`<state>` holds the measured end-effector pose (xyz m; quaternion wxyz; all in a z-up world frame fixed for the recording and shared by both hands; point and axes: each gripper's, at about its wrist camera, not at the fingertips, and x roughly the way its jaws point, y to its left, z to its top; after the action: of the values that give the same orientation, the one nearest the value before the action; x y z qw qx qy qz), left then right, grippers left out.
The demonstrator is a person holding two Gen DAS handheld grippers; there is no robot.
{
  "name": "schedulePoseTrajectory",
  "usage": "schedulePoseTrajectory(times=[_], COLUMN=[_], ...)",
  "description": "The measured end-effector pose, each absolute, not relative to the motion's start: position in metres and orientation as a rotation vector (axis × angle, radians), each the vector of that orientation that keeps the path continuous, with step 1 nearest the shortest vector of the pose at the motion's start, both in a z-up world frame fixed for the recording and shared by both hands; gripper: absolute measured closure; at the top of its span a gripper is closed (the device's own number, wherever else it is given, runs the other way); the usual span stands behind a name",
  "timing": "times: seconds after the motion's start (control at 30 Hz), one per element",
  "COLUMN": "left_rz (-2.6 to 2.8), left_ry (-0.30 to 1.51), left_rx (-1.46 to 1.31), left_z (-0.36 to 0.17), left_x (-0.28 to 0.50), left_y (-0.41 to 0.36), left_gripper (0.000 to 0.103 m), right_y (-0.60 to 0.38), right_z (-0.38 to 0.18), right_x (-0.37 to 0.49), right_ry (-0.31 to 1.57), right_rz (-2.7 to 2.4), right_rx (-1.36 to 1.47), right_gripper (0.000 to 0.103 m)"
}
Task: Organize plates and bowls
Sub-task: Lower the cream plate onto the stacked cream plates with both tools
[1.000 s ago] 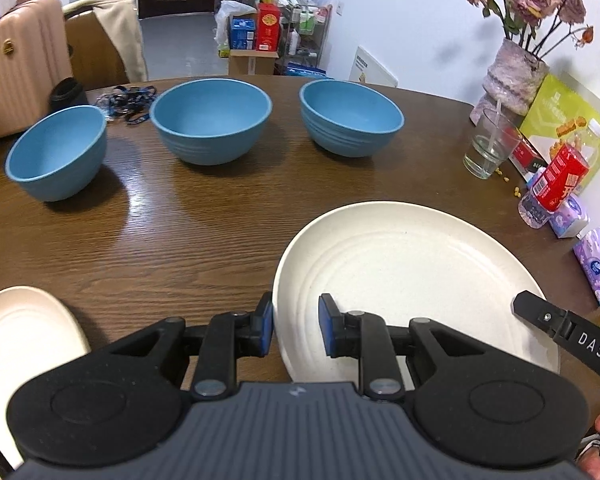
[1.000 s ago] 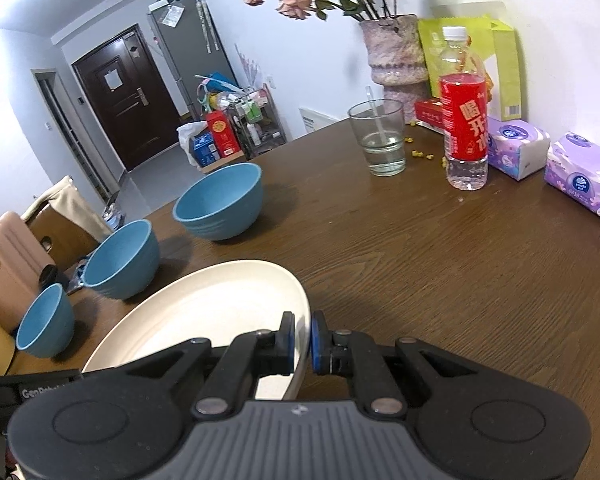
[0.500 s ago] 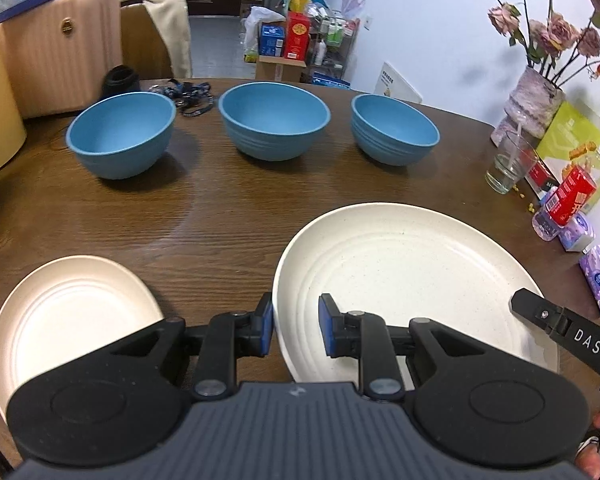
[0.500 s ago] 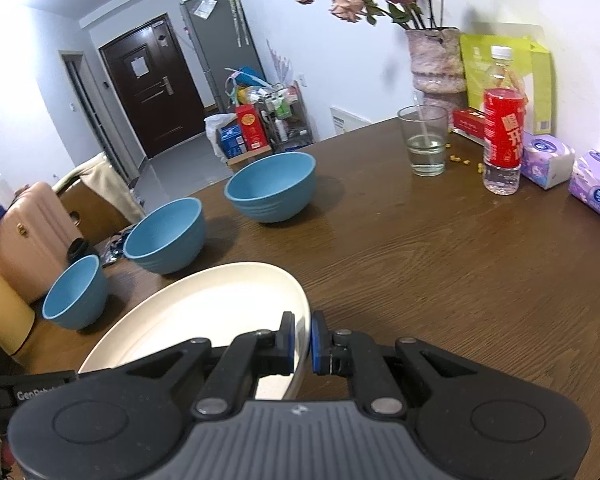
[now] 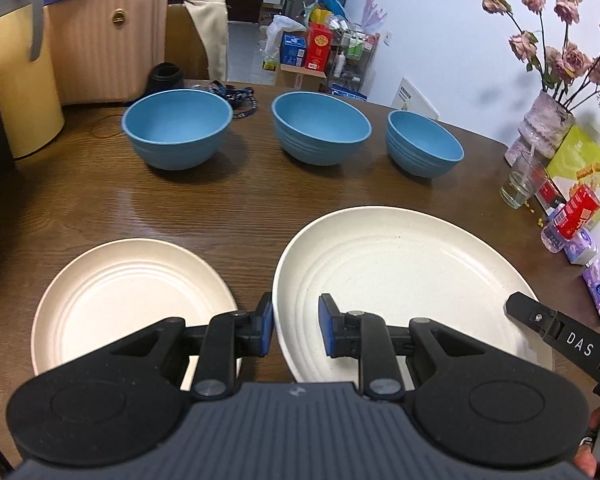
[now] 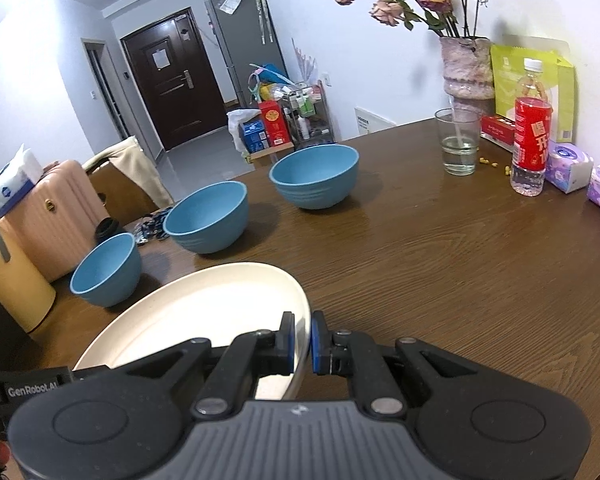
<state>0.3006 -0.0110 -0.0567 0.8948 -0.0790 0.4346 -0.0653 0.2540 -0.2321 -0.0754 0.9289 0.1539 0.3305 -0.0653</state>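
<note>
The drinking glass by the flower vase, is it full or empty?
Neither. The drinking glass is only partly filled: a low layer of clear liquid sits at its bottom, with a stick standing in it.

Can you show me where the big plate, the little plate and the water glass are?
Big plate point(image 5: 400, 264): left wrist view, on its bare middle.
Little plate point(image 5: 132, 296): left wrist view, on its ridged centre.
Water glass point(image 6: 459, 148): right wrist view, on its clear side wall.

left gripper point(image 5: 296, 330) astride near rim of large cream plate point(image 5: 400, 280), one pad inside, one outside | right gripper point(image 5: 556, 332) tip at same plate's right rim | smaller cream plate point(image 5: 128, 296) left, on table point(image 5: 220, 208) | three blue bowls point(image 5: 320, 128) in row beyond
</note>
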Motion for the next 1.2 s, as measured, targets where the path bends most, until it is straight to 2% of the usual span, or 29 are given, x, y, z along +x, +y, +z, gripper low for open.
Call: schedulePoseTrajectory(times=[1.2], left_rz=[0.052], left_ry=[0.855], left_rx=[-0.232], left_z=[-0.062], left_x=[0.266], left_y=[0.119], left_gripper=[0.079], right_y=[-0.102], right_z=[-0.082], right_x=[0.253], right_ry=[0.707], right_rz=[0.041], right_rx=[0.228], right_gripper=[0.095])
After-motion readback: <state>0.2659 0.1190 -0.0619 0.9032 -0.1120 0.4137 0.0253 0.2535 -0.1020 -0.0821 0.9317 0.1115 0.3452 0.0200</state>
